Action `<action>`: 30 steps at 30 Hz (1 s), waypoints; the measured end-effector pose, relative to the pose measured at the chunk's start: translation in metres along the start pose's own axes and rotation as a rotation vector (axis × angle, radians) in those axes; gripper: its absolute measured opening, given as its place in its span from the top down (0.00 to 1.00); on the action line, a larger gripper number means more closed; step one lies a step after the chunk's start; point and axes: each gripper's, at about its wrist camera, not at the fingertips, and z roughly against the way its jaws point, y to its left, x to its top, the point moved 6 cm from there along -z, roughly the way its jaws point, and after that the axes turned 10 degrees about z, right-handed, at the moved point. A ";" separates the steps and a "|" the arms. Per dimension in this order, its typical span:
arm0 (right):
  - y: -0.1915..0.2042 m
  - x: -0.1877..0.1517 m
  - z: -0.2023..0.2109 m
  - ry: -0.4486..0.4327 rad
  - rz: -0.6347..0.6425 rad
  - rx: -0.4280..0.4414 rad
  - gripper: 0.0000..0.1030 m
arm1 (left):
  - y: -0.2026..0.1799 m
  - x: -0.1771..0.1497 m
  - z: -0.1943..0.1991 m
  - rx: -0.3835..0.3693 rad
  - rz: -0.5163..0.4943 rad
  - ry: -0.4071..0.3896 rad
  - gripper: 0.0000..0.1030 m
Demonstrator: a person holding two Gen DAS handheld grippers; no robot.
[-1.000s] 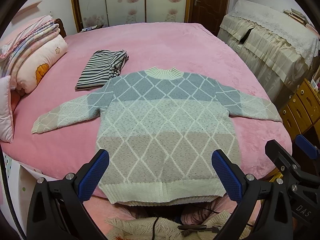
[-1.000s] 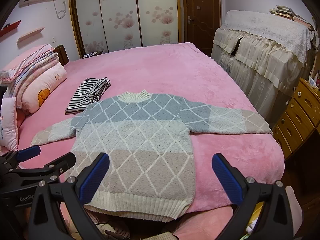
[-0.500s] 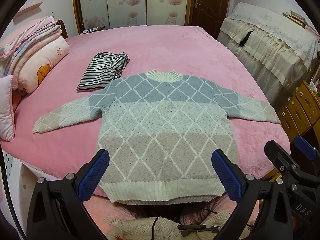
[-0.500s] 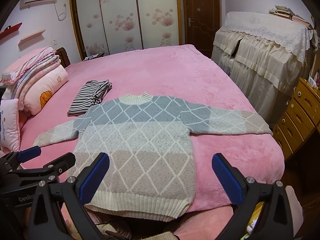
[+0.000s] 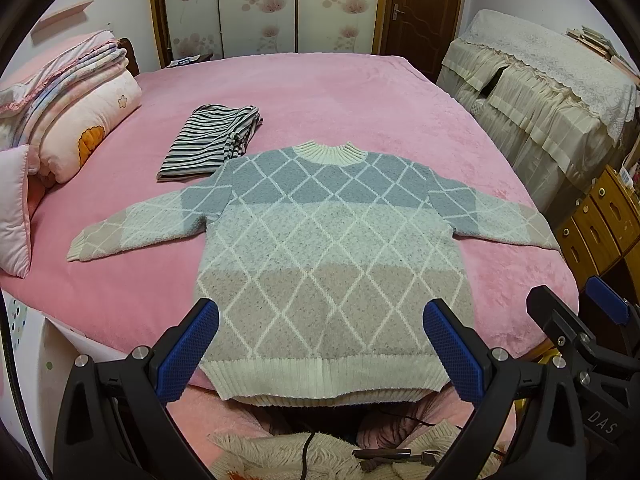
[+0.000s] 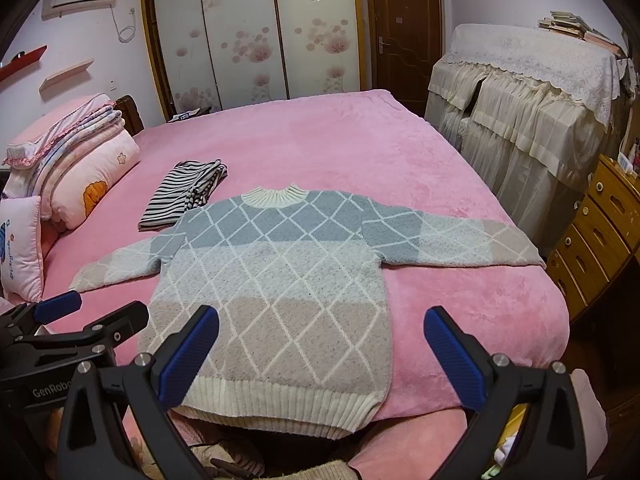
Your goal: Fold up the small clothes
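Both the left gripper [image 5: 320, 344] and the right gripper [image 6: 320, 344] are hanging wide apart, holding nothing, above the sweater's ribbed bottom edge. The fuzzy diamond-patterned sweater [image 5: 332, 256] is lying flat on the soft pink bed [image 5: 320, 96], with a folded striped cloth [image 5: 210, 142] at its 11 o'clock.

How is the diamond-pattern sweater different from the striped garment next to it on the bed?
The sweater lies spread flat with both sleeves out; the striped garment is already folded into a compact bundle. The sweater shows blocks of grey-blue, pale and beige with white diamonds; the striped garment has dark and light stripes. Both rest on the pink bed.
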 end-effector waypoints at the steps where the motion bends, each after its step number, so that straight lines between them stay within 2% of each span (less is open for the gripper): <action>1: -0.003 -0.001 -0.001 0.000 0.000 -0.002 0.00 | 0.000 0.000 0.000 0.000 0.000 0.000 0.02; 20: -0.003 0.007 0.007 -0.028 -0.007 -0.015 0.00 | -0.005 0.001 0.012 -0.011 0.004 -0.028 0.02; 26: -0.019 0.018 0.010 -0.067 0.000 -0.028 0.00 | -0.019 0.012 0.017 -0.014 -0.016 -0.071 0.01; 30: -0.039 0.025 0.013 -0.096 0.001 -0.057 0.00 | -0.035 0.029 0.019 -0.033 -0.022 -0.127 0.01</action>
